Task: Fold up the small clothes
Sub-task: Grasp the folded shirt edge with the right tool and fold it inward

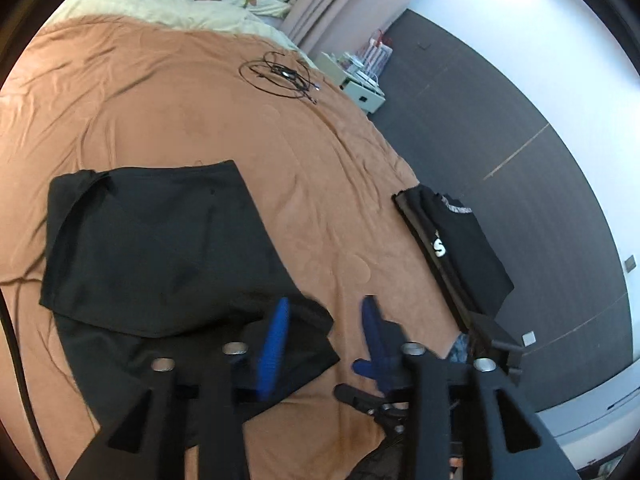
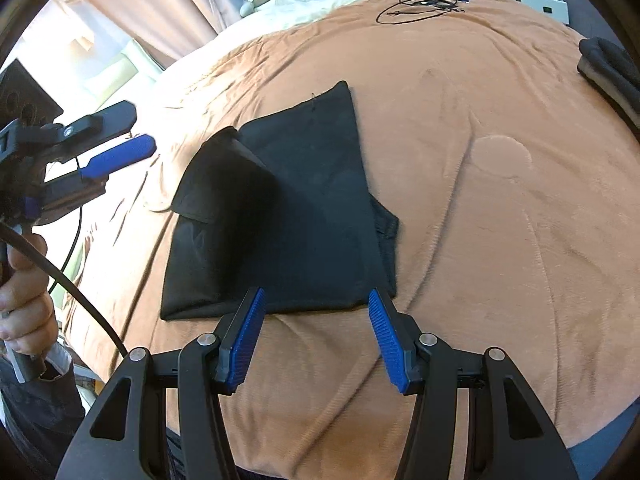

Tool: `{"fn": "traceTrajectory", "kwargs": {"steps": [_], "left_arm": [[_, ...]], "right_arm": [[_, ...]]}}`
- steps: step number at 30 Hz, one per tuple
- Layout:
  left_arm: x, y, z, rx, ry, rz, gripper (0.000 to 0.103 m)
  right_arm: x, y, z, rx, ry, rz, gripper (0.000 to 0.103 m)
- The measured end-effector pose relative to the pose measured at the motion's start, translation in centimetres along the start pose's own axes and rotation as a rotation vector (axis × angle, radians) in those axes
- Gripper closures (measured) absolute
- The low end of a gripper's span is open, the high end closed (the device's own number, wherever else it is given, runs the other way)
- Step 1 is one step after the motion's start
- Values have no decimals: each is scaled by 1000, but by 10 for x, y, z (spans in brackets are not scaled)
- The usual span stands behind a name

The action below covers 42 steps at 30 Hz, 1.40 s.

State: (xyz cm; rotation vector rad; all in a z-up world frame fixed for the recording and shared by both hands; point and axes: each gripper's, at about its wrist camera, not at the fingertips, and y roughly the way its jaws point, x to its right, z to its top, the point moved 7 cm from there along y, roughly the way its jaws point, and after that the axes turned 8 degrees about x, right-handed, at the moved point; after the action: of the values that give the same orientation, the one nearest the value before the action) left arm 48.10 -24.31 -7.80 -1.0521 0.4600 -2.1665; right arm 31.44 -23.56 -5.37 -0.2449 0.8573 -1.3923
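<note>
Right gripper [image 2: 316, 312] spread wide, empty; black garment [image 2: 280, 208] just beyond.

Daylight glares from the window [image 2: 80, 64]; fisheye edges bend, and the left view is motion-blurred.

The left wrist view looks down from close above the orange-brown blanketed bed [image 1: 224, 120], tilted toward its right edge and the grey wall. The right wrist view faces along the bed toward the pillows. Both share the folded black garment [image 1: 160, 240] [image 2: 288, 208] and coiled black cable [image 1: 280, 76] [image 2: 424, 6].
</note>
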Motion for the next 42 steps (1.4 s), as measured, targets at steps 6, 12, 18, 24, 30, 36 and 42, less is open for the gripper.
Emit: {"fn": "traceTrajectory", "kwargs": {"steps": [6,12,18,24,30,36,42], "left_arm": [[-38,-14,-13,2,-42,85,60],[-88,-32,-39,-10,-105,198,60],[-124,-36,-67,-39,-163,283,60],[-146,-30,-95,-87,-200,351,60],[-156,-23,-115,-119,-226,371,60],[-156,-24,-120,-132,-161,412,71],[-159,-27,-121,-137,-152,418,94]], "right_arm": [[-6,13,5,-16,-61,-14,51],[-22,31,11,-57,-223,-75,51],[-34,47,22,-96,-328,-106,51],[-42,70,23,-143,-424,-129,51],[-47,92,15,-209,-520,-155,56],[-49,94,32,-219,-448,-73,65],[-30,97,46,-232,-372,-38,97]]}}
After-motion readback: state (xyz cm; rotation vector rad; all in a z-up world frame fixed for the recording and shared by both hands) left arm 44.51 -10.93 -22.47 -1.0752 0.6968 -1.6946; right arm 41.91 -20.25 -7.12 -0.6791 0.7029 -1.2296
